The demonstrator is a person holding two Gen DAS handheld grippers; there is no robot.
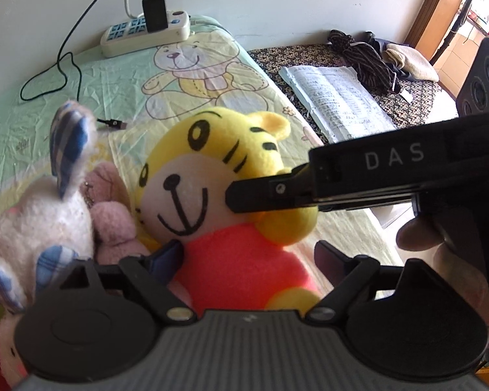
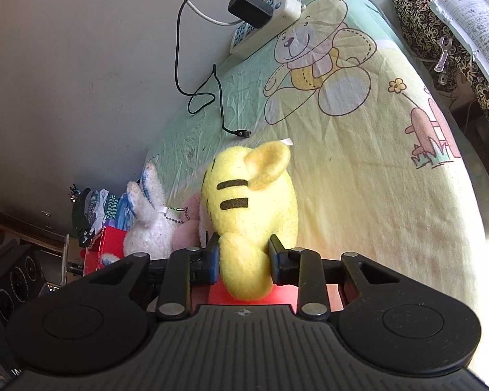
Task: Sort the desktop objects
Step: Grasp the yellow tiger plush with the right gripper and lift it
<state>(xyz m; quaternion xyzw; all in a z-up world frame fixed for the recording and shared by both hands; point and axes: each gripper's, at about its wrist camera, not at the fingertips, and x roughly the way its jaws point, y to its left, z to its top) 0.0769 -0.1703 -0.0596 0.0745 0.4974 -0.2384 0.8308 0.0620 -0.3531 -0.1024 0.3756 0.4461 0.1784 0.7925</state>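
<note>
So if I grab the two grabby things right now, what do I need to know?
Right gripper: shut on the tiger plush, pinching its yellow ear from the side.
Left gripper: open, fingers either side of the tiger's red body, gripping nothing.
The tiger sits on the cartoon bedsheet, against a pink plush and a white bunny plush.
Done: tiger grasped. Whether anything is sorted yet cannot be told.
Left: move the tiger to its place, then the bunny and pink plush. Mind the loose charger cable nearby.
</note>
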